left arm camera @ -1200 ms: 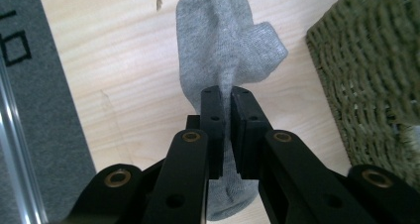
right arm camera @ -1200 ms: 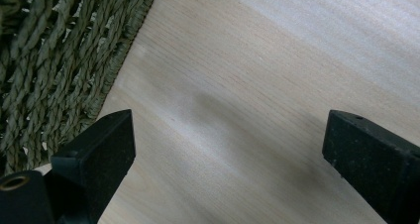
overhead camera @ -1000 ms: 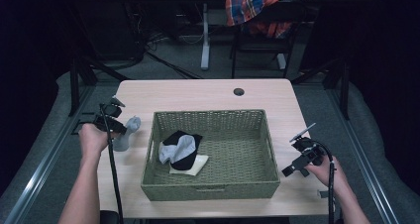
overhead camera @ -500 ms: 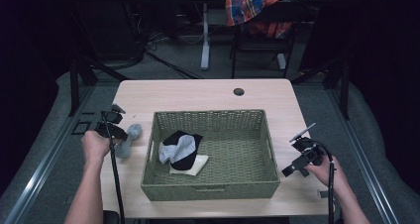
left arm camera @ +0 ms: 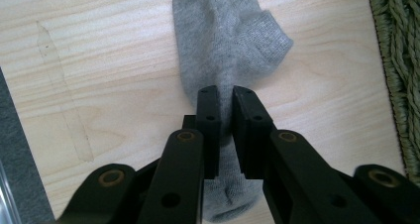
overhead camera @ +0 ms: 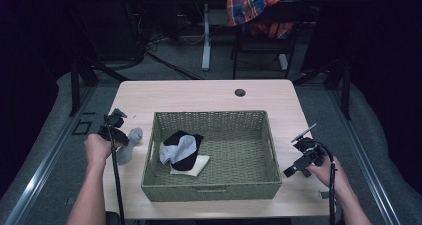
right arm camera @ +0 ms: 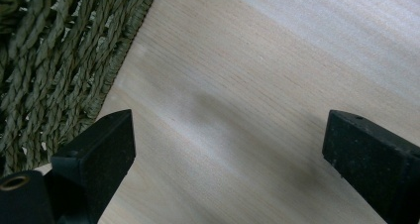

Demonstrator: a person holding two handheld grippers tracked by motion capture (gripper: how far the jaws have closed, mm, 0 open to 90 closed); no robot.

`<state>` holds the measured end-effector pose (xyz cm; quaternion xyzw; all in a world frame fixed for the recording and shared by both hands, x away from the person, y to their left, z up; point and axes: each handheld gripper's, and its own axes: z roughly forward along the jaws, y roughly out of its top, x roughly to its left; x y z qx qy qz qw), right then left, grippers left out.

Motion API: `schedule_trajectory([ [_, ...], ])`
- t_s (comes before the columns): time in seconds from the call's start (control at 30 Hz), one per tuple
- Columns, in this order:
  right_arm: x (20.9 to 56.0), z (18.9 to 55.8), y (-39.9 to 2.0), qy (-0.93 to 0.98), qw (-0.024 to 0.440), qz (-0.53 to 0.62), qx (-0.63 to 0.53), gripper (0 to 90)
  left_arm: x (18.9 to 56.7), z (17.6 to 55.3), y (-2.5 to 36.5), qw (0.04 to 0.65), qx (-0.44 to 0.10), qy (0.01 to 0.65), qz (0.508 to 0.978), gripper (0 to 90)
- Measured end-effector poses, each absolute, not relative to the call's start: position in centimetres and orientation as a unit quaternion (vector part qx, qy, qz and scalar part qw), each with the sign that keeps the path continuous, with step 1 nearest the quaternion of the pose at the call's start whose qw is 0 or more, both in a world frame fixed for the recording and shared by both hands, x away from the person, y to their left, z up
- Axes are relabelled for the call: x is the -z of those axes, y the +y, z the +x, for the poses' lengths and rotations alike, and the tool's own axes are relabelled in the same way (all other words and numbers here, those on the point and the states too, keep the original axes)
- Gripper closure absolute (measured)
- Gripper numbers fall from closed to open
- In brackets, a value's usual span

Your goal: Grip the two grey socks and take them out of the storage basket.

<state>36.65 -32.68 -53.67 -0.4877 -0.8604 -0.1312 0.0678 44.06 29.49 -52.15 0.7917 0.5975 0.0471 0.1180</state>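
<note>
A grey sock [left arm camera: 230,50] lies on the light wooden table [overhead camera: 199,93] left of the woven basket [overhead camera: 214,187]. My left gripper [left arm camera: 226,97] is shut on the sock's middle fold; from above the same gripper [overhead camera: 118,130] sits at the sock [overhead camera: 129,144] near the table's left edge. Inside the basket lie a black sock [overhead camera: 186,138], a light grey sock [overhead camera: 178,150] and a cream sock [overhead camera: 194,166]. My right gripper [overhead camera: 293,171] hovers open over bare table to the right of the basket; in the right gripper view its jaws stand wide apart with nothing between them [right arm camera: 228,149].
The basket wall [right arm camera: 59,65] is close on the left in the right gripper view, and its edge [left arm camera: 396,60] is at the right in the left gripper view. A round cable hole [overhead camera: 240,92] marks the table's far side. A chair with plaid cloth [overhead camera: 256,11] stands beyond.
My left gripper has come down and towards the near-left with the grey sock, which now rests on the table. The right gripper has not moved.
</note>
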Motion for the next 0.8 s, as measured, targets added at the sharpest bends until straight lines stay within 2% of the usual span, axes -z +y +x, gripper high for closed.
schedule_trajectory([
  [0.1,53.7,36.7,-32.7,-0.861,0.07,-0.487,0.131,6.1,52.1,44.0,29.5,0.116,-0.043,0.601,0.79,76.3],
  [0.27,53.8,36.5,-32.6,-0.853,0.065,-0.497,0.144,6.1,51.2,44.1,29.8,0.117,-0.049,0.614,0.779,44.7],
  [0.4,53.7,36.6,-32.7,-0.859,0.067,-0.49,0.134,6.1,49.8,44.2,29.8,0.123,-0.063,0.618,0.774,25.9],
  [0.47,53.7,36.6,-32.7,-0.86,0.069,-0.488,0.133,6.1,49.4,44.2,29.8,0.126,-0.063,0.614,0.776,23.5],
  [0.5,53.6,36.7,-32.7,-0.861,0.07,-0.486,0.131,6.1,48.5,44.4,29.7,0.124,-0.069,0.613,0.777,16.3],
  [0.63,53.7,36.7,-32.7,-0.861,0.07,-0.487,0.131,6.1,46.8,44.8,29.4,0.129,-0.087,0.611,0.776,6.4],
  [0.8,53.7,36.7,-32.7,-0.861,0.073,-0.486,0.129,6.1,44.6,45.3,28.5,0.133,-0.104,0.598,0.783,0.5],
])
